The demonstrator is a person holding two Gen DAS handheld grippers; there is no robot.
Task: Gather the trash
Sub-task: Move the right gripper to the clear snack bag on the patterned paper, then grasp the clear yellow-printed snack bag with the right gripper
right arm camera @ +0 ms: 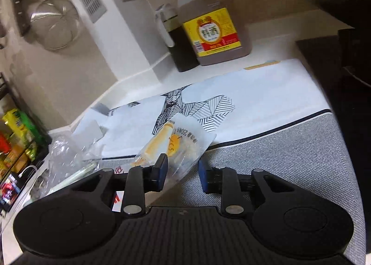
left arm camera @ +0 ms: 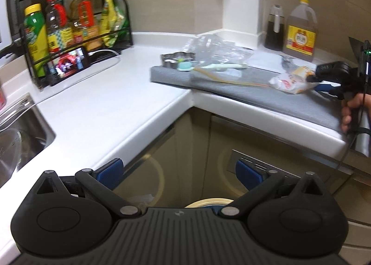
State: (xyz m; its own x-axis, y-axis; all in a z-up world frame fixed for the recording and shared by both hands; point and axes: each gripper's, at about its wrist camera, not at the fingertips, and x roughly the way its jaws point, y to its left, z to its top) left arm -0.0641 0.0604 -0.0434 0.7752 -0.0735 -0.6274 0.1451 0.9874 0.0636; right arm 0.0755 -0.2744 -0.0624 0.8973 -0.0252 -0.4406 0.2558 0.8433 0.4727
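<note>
A clear plastic wrapper with yellow print (right arm camera: 178, 146) lies on the grey mat (right arm camera: 289, 149). My right gripper (right arm camera: 182, 172) is open, its blue pads on either side of the wrapper's near end. In the left wrist view the same wrapper (left arm camera: 291, 80) lies at the tip of the right gripper (left arm camera: 311, 78). My left gripper (left arm camera: 178, 173) is open and empty, held in front of the counter corner above the cabinet doors. A crumpled clear plastic bag (left arm camera: 215, 49) lies further back on the mat; it also shows in the right wrist view (right arm camera: 67, 156).
A large jug with a yellow label (right arm camera: 208, 24) and a dark sauce bottle (right arm camera: 176, 40) stand by the wall. A metal cookie cutter (left arm camera: 177, 60) and a long light-green tool (left arm camera: 208, 67) lie on the mat (left arm camera: 231, 89). A bottle rack (left arm camera: 69, 28), a phone (left arm camera: 67, 64) and a sink (left arm camera: 20, 135) are left.
</note>
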